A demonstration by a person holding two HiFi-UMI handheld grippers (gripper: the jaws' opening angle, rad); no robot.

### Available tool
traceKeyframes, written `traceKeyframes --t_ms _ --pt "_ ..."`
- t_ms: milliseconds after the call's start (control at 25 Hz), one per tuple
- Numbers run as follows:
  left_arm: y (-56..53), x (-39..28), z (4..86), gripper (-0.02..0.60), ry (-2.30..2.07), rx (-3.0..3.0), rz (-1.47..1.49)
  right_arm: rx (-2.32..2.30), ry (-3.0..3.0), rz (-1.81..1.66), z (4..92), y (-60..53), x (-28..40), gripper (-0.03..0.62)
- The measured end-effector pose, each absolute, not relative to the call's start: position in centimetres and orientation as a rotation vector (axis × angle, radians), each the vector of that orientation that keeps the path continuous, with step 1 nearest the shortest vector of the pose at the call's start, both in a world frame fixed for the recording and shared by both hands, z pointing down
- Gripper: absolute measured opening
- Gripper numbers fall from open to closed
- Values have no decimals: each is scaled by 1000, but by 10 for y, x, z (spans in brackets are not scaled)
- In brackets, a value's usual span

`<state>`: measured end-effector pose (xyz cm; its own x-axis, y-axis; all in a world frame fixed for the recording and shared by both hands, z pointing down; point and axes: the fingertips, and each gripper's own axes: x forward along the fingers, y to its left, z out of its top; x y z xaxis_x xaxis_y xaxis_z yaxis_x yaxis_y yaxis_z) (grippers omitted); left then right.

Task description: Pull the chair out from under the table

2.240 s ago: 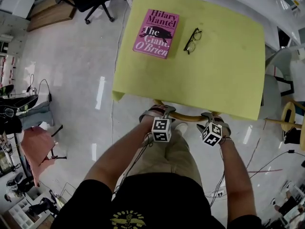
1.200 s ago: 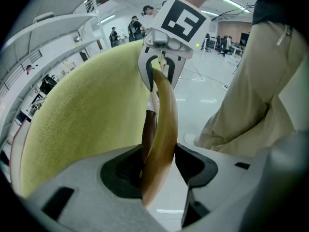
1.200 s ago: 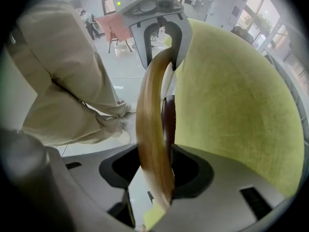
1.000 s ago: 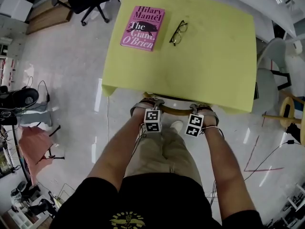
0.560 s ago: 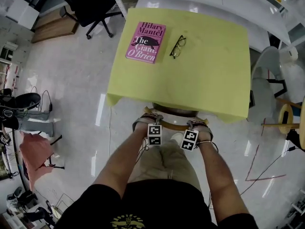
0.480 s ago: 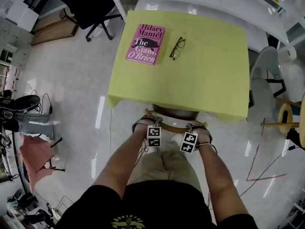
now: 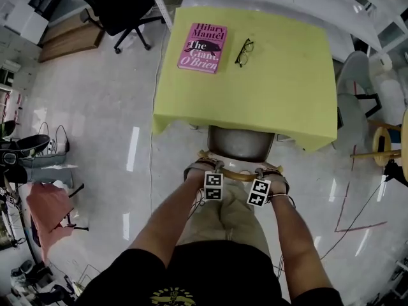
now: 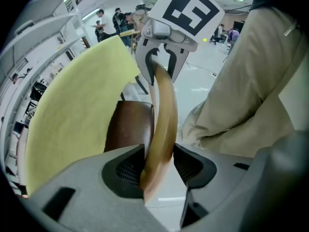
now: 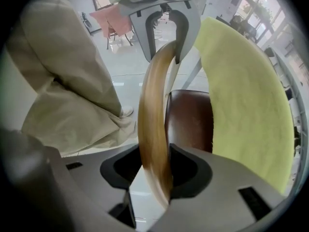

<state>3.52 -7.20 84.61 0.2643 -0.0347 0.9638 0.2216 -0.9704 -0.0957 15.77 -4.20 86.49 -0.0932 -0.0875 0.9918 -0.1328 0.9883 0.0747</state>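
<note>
Wood back rail of the chair is gripped at both ends. Left gripper is on the left end, pointing steeply down. Its fingers are closing, with the rail between them and touching both pads. Right gripper is on the right end, pointing straight down, fingers clamped on the rail with no gap either side.

Chair position: at the near edge of the counter, centred. Most of the brown seat is out in the open on the near side, and its far edge sits under the overhang of the yellow cloth. The back rail is well clear of the counter edge, just in front of the person's legs.

On the counter, far left: a pink book, with glasses just to its right, apart from it. Both are well away from the chair.

A black office chair stands on the floor, far left of the counter.
</note>
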Motion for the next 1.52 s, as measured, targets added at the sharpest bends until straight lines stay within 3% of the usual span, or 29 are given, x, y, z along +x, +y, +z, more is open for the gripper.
traceKeyframes --t_ms 800,1520 --pt "43 -7 847 184 -259 -2298 -1730 210 -1632 134 866 82 115 170" --pt "129 0 846 181 -202 -2355 -1806 114 -1684 69 863 154 125 170"
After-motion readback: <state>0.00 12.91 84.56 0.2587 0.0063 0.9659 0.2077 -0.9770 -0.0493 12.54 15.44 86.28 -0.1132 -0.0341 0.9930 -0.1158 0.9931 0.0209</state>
